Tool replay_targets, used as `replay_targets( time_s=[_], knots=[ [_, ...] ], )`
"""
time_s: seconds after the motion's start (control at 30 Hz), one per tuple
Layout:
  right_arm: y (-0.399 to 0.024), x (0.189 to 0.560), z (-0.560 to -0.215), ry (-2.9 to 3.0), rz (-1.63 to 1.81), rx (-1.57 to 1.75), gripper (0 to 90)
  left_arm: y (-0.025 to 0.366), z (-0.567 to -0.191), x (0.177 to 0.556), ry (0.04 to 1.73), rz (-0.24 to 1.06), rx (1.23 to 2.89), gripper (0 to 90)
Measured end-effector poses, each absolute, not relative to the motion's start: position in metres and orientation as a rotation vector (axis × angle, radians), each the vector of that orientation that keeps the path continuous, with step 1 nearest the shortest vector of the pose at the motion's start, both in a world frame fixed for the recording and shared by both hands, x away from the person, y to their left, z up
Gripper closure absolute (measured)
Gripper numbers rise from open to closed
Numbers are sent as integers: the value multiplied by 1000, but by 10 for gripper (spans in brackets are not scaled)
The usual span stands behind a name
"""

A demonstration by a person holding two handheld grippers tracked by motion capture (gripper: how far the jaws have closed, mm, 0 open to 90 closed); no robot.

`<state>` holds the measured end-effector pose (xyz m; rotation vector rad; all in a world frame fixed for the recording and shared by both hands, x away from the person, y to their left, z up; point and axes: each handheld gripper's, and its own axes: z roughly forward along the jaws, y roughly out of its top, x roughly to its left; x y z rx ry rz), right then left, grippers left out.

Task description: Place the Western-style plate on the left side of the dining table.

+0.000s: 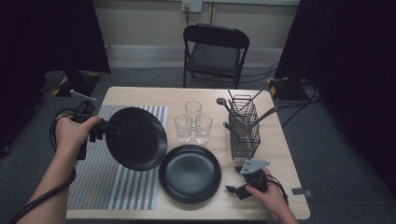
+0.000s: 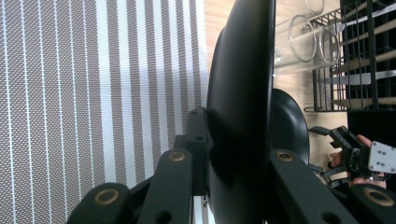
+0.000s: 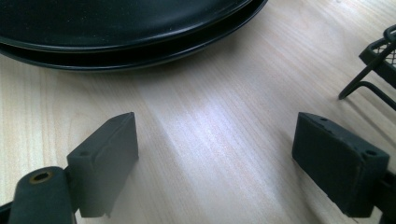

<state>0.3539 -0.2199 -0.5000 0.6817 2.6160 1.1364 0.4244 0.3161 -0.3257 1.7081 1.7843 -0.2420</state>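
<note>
My left gripper is shut on the rim of a black plate and holds it tilted above the striped placemat. In the left gripper view the plate stands edge-on, with one jaw pressed on each face. A second black plate lies flat at the table's front centre; in the right gripper view it looks like two stacked plates. My right gripper rests low on the table to the right of that plate. Its jaws stand open, with bare wood between them.
Three clear glasses stand behind the flat plate. A black wire basket holding utensils sits at the right. A folding chair stands beyond the table. The table's front edge runs close under both hands.
</note>
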Motion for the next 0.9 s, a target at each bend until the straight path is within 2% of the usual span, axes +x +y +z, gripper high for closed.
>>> replay_targets(
  time_s=[0.9],
  knots=[
    [-220,354,-500,2617,1135,686,135,335,-337,434,1838,-213,1668,782]
  ],
)
